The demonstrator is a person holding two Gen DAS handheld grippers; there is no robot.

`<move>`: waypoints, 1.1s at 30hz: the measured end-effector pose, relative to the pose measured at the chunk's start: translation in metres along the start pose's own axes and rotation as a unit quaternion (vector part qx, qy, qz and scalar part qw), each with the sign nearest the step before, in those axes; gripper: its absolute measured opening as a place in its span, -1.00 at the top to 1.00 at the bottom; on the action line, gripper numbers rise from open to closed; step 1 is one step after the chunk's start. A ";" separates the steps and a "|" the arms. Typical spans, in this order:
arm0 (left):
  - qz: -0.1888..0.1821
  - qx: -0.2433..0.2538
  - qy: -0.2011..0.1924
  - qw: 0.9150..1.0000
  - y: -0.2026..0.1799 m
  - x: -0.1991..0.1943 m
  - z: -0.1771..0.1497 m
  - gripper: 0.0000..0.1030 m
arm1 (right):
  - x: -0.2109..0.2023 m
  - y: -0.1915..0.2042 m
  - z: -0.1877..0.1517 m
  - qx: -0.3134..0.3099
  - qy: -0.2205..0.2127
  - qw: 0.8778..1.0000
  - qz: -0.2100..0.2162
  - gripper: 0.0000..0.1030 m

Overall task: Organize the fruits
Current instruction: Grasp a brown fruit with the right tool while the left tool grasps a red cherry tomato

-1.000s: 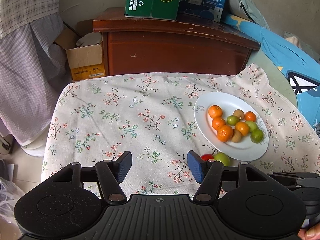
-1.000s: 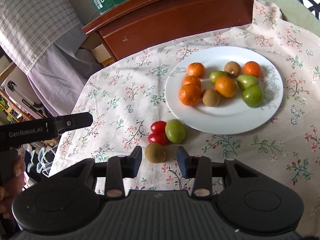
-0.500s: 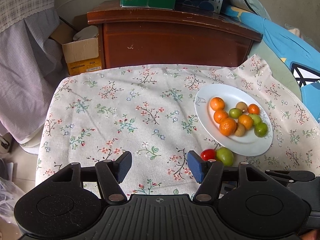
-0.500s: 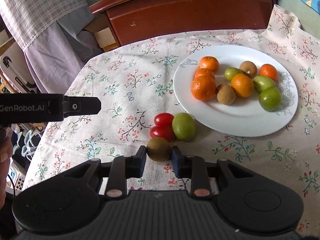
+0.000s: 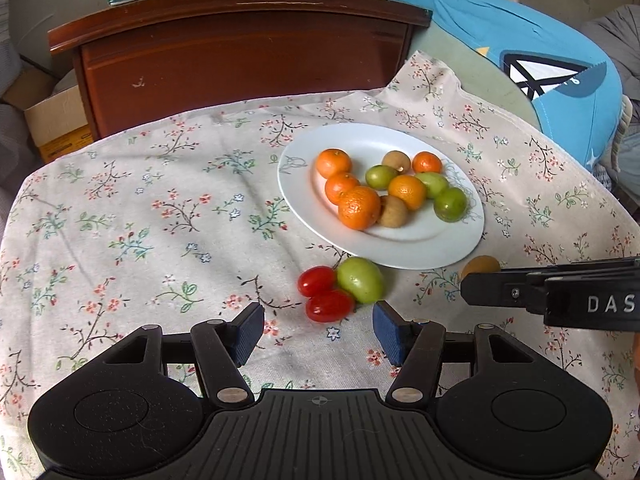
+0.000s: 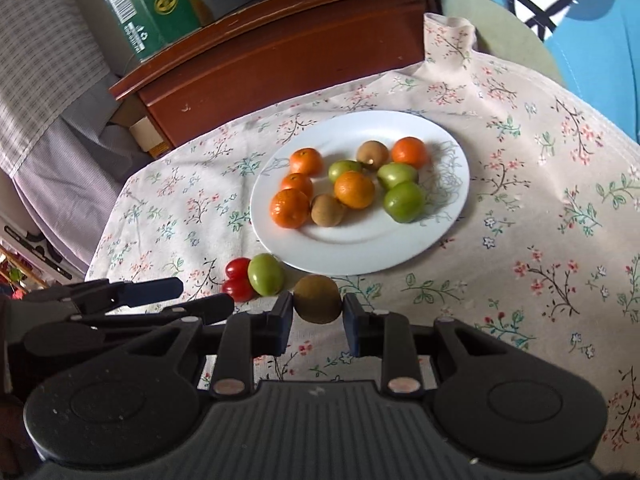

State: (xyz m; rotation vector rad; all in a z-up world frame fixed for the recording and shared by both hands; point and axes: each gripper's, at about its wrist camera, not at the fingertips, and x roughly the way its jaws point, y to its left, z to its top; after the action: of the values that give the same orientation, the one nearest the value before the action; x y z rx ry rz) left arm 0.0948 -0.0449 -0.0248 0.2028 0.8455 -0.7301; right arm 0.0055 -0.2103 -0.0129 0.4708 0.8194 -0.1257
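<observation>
Where floral tablecloth point(image 5: 160, 216) spreads, wooden cabinet point(image 5: 240, 52) behind

Floral tablecloth point(image 5: 160, 220) bears plate point(image 5: 420, 248), tomatoes point(image 5: 324, 296).

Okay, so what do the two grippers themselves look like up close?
Both are black plastic. The left gripper has a ribbed centre deck, two round discs at its sides, silver pivot pins and dark blue fingers. The right gripper is built alike; seen side-on from the left camera, its arm carries white letters "DAS".
</observation>
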 end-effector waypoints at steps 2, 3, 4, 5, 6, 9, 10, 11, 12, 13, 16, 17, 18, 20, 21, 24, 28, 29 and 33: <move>-0.003 0.004 0.004 1.000 -0.003 0.006 0.000 -0.13 | -0.002 -0.002 0.001 0.002 -0.005 1.000 -0.003 0.47; -0.005 0.003 0.005 1.000 -0.004 0.009 0.000 -0.08 | -0.003 -0.002 0.002 0.003 -0.007 1.000 -0.004 0.47; -0.008 0.003 0.007 1.000 -0.005 0.011 0.000 -0.03 | -0.003 -0.003 0.002 0.006 -0.008 1.000 -0.003 0.47; -0.008 0.002 0.008 1.000 -0.005 0.014 0.000 0.03 | -0.004 -0.003 0.003 0.008 -0.009 1.000 -0.001 0.47; -0.008 0.001 0.009 1.000 -0.005 0.016 0.001 0.10 | -0.004 -0.003 0.003 0.009 -0.011 1.000 0.000 0.47; -0.009 0.001 0.007 1.000 -0.005 0.021 0.001 0.17 | -0.005 -0.003 0.005 0.011 -0.014 1.000 0.001 0.47; -0.009 0.005 0.007 1.000 -0.007 0.022 0.001 0.17 | -0.005 -0.003 0.005 0.013 -0.015 1.000 0.002 0.47; -0.008 0.010 0.007 1.000 -0.008 0.022 0.001 0.17 | -0.005 -0.003 0.005 0.014 -0.015 1.000 0.003 0.47; -0.007 0.013 0.006 1.000 -0.010 0.022 0.001 0.19 | -0.005 -0.003 0.006 0.015 -0.015 1.000 0.004 0.47; -0.009 0.015 0.005 1.000 -0.010 0.021 0.001 0.25 | -0.004 -0.003 0.006 0.015 -0.015 1.000 0.004 0.47; -0.011 0.011 0.005 1.000 -0.009 0.021 0.001 0.32 | -0.003 -0.003 0.006 0.015 -0.014 1.000 0.005 0.47; -0.013 0.008 0.004 1.000 -0.008 0.020 0.001 0.33 | -0.003 -0.002 0.006 0.015 -0.014 1.000 0.005 0.47; -0.013 0.007 0.004 1.000 -0.007 0.020 0.001 0.34 | -0.003 -0.002 0.006 0.015 -0.013 1.000 0.005 0.47; -0.010 0.007 0.005 1.000 -0.007 0.020 0.001 0.41 | -0.002 -0.002 0.006 0.015 -0.013 1.000 0.004 0.47; -0.008 0.007 0.005 1.000 -0.007 0.019 0.000 0.48 | -0.002 -0.002 0.006 0.016 -0.013 1.000 0.004 0.47; -0.009 -0.001 0.006 1.000 -0.005 0.018 0.000 0.48 | -0.001 -0.003 0.007 0.017 -0.013 1.000 0.004 0.47; -0.005 0.010 0.002 1.000 -0.008 0.019 -0.001 0.47 | 0.000 -0.003 0.007 0.019 -0.010 1.000 0.004 0.47; -0.004 0.012 0.002 1.000 -0.009 0.019 -0.001 0.47 | 0.001 -0.002 0.007 0.018 -0.010 1.000 0.004 0.47; -0.002 -0.003 0.004 1.000 -0.006 0.018 -0.001 0.48 | 0.001 -0.002 0.007 0.016 -0.010 1.000 0.005 0.47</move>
State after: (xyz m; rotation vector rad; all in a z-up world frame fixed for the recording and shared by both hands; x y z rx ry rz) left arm 0.0987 -0.0581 -0.0380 0.1989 0.8553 -0.7319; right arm 0.0108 -0.2151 -0.0100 0.5034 0.7969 -0.1332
